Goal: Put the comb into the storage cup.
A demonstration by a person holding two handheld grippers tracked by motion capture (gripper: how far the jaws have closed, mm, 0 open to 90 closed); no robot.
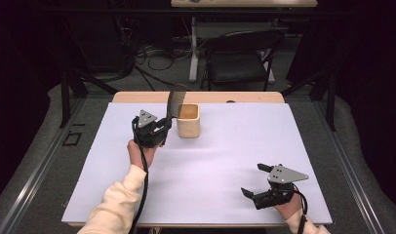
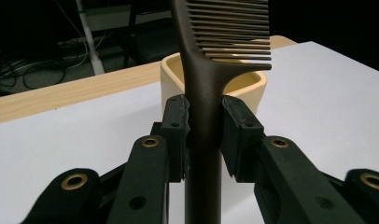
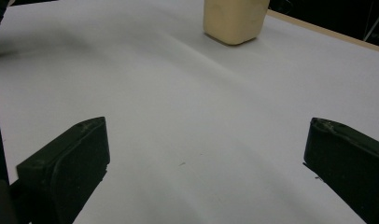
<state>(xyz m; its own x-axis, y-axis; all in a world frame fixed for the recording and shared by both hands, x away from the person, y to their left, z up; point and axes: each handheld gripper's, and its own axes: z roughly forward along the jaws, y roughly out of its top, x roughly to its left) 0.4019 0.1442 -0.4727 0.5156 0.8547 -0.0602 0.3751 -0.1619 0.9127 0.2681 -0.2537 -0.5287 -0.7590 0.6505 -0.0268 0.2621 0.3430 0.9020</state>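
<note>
Left gripper view: the left gripper [image 2: 204, 135] clamps its fingers [image 2: 174, 126] on the dark comb [image 2: 204, 93], upright just before the cream cup [image 2: 246, 88]. Lower right in the high view, the right gripper [image 1: 258, 181] gapes over bare white surface [image 1: 225, 146]; no lettering legible.

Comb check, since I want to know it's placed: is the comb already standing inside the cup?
No: the left gripper holds the comb by its handle, in front of the cup.

White sheet [image 1: 225, 161] over a wooden table [image 1: 137, 97]; black folding chair [image 1: 237, 61] and floor cables [image 1: 154, 56] beyond
</note>
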